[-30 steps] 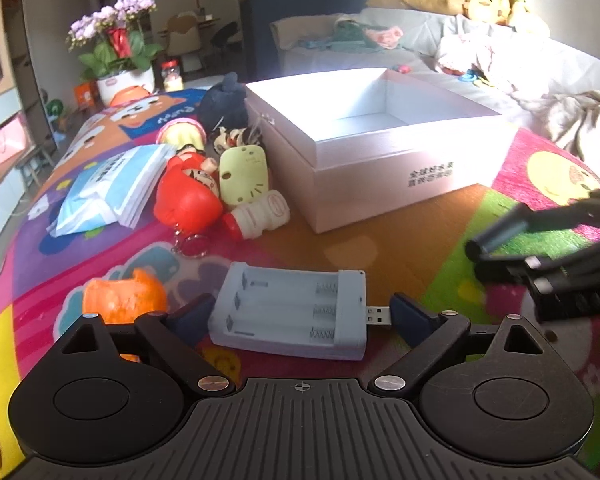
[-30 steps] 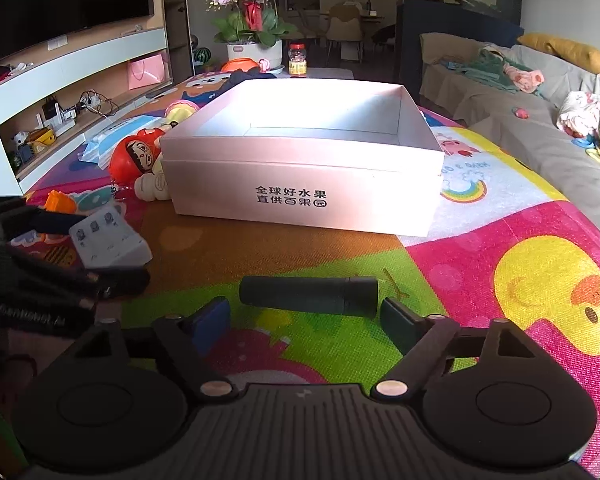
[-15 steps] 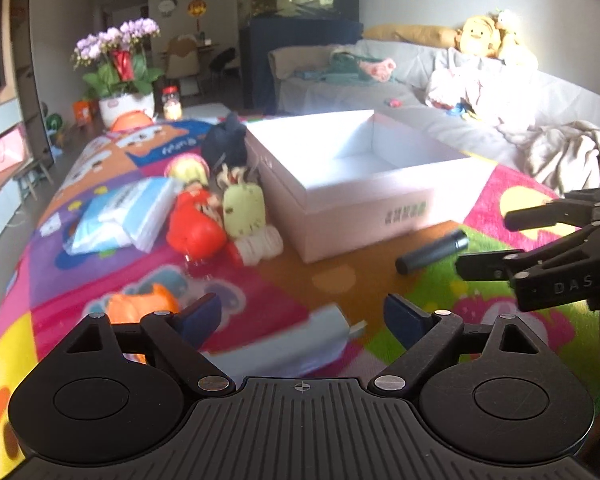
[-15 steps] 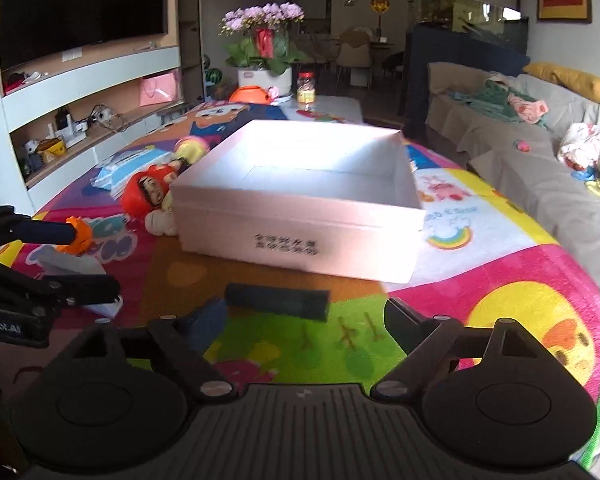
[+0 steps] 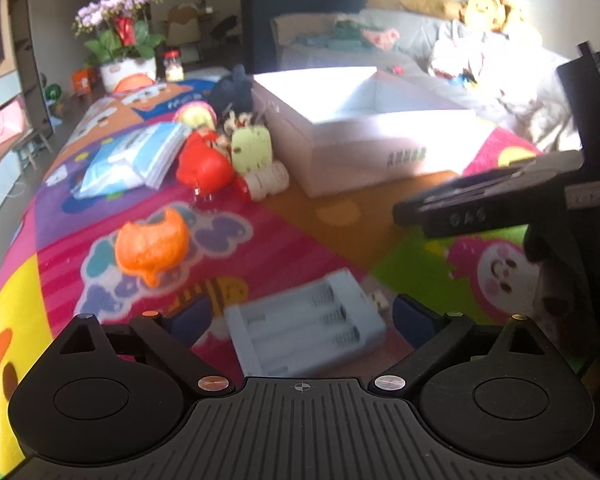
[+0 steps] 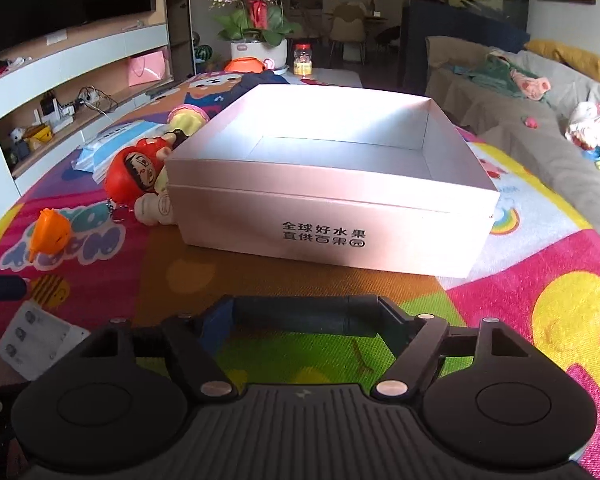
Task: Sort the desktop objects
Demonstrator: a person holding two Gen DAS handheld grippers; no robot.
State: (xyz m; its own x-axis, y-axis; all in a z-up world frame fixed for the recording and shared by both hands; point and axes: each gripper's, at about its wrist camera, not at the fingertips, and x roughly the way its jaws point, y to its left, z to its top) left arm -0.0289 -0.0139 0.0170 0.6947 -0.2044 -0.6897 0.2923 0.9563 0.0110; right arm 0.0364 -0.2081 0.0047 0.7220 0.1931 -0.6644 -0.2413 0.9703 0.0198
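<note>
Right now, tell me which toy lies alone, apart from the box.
The orange toy; the red doll and the others crowd against the white box.

A bright cartoon play mat [image 6: 540,280] carries everything. A white open box [image 6: 324,216] sits on it in the middle. Left of the box lie a red doll [image 6: 134,174], an orange toy [image 6: 50,234] and a blue packet [image 5: 132,158]. A white battery holder [image 5: 304,334] lies near left, a black cylinder [image 6: 296,314] nearest.
</note>
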